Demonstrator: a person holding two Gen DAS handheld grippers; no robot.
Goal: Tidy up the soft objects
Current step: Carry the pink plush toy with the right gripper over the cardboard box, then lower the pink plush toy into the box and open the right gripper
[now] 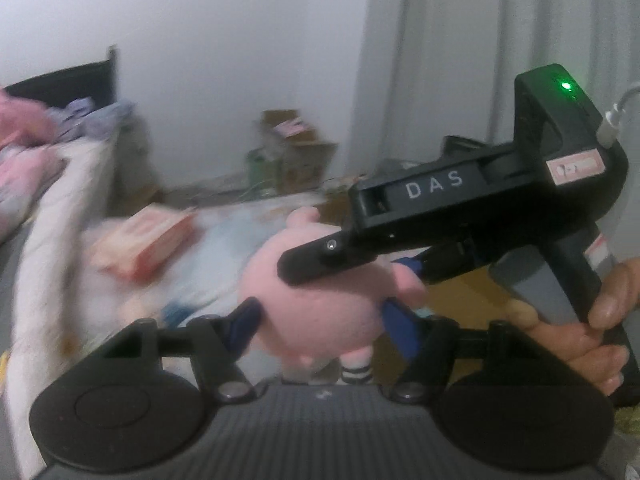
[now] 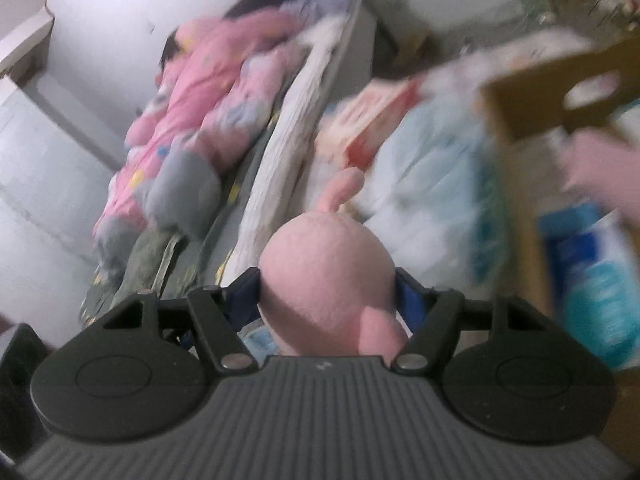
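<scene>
A pink plush toy (image 1: 316, 304) with a round body and striped legs hangs in the air, held by both grippers. My left gripper (image 1: 320, 320) has its blue-padded fingers (image 1: 396, 320) pressed on the toy's sides. My right gripper (image 1: 348, 256) reaches in from the right and is shut on the toy's upper part. In the right wrist view the same pink plush toy (image 2: 324, 284) fills the space between the fingers of my right gripper (image 2: 326, 288), with one ear pointing away.
A bed with a pink patterned blanket (image 2: 192, 120) and white bedding (image 2: 288, 128) lies to the left. A pink-and-white box (image 1: 148, 248) rests on light blue fabric (image 2: 432, 168). A cardboard box (image 2: 560, 96) with blue packs (image 2: 596, 280) stands at right. Cartons (image 1: 296, 152) stand by the wall.
</scene>
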